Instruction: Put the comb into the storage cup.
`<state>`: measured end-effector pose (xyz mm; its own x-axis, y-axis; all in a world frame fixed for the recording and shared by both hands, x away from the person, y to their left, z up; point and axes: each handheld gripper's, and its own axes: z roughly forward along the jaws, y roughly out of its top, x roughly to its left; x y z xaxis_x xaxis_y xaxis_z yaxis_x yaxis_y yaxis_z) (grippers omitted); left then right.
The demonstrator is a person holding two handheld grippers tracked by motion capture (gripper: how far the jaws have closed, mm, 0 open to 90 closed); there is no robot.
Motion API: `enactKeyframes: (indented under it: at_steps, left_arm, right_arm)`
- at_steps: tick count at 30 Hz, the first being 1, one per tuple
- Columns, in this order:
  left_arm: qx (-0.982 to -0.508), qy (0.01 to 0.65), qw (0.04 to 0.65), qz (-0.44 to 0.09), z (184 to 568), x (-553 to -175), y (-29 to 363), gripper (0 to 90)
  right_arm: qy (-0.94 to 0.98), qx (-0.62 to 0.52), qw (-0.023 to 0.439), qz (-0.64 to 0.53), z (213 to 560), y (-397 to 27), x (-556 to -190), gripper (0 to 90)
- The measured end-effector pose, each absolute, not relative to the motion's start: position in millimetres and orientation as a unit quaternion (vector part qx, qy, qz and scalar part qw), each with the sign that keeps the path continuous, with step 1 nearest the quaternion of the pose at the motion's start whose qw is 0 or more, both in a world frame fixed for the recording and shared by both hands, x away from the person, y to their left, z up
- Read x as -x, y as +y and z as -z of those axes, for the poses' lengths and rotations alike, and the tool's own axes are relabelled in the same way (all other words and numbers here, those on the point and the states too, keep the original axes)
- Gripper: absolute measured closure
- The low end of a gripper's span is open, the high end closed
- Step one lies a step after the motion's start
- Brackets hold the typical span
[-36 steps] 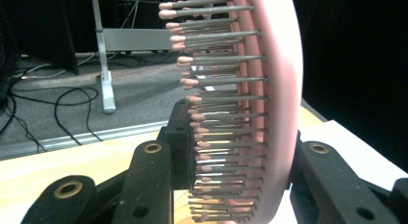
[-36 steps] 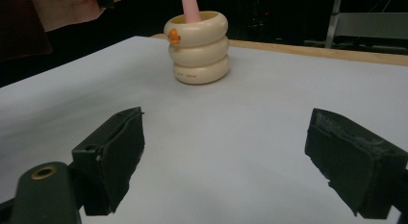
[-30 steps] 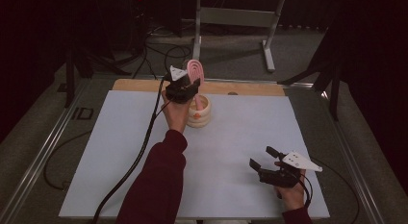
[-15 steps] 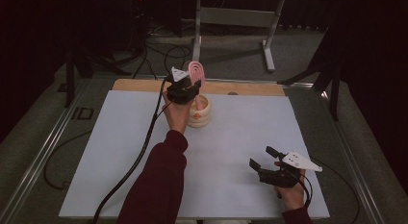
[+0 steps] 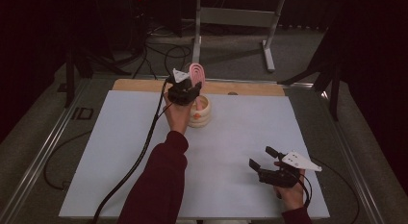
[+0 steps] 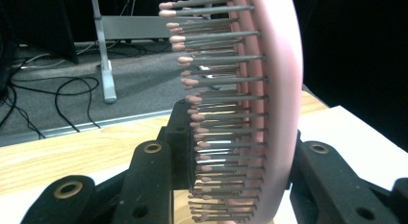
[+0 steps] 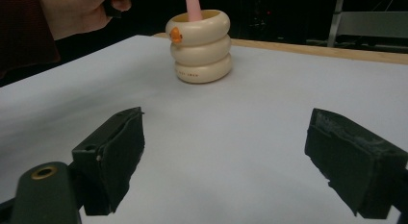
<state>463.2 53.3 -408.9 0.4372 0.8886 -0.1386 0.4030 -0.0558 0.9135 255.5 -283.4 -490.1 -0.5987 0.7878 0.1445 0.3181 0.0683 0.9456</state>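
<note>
You are holding the pink hairbrush [image 5: 197,74] tight in your left hand-held gripper [image 5: 185,92], its handle already inside the cream cup [image 5: 202,112] near the table's far edge. Letting go is left. Your right hand-held gripper [image 5: 262,157] is waiting wide open, empty.

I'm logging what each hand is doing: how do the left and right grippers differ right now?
The left gripper is shut on the pink hairbrush, held over the cream holder; the right gripper is open with nothing between its jaws. The left is at the far side of the table; the right is low near the front edge. Both have black jaws.
</note>
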Motion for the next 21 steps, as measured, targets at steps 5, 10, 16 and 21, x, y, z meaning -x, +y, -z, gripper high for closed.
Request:
enactKeyframes:
  at_steps: [5, 10, 16, 21]
  left_arm:
    - [-0.686, 0.473, 0.497, -0.241, 410.6, -463.5, 53.0, 64.0]
    - [-0.688, 0.473, 0.496, -0.239, 413.2, -463.6, 52.6, 64.0]
    - [-0.688, 0.473, 0.496, -0.238, 415.2, -463.6, 51.0, 64.0]
    - [-0.688, 0.474, 0.496, -0.238, 416.2, -463.9, 50.9, 64.0]
  right_arm:
    - [0.7, -0.395, 0.211, -0.556, 490.0, -283.3, -255.6, 13.9]
    - [0.7, -0.395, 0.21, -0.557, 489.8, -283.2, -255.3, 13.9]
    - [0.701, -0.393, 0.211, -0.557, 490.0, -282.9, -255.5, 13.9]
    - [0.699, -0.395, 0.211, -0.557, 489.8, -283.2, -255.4, 13.9]
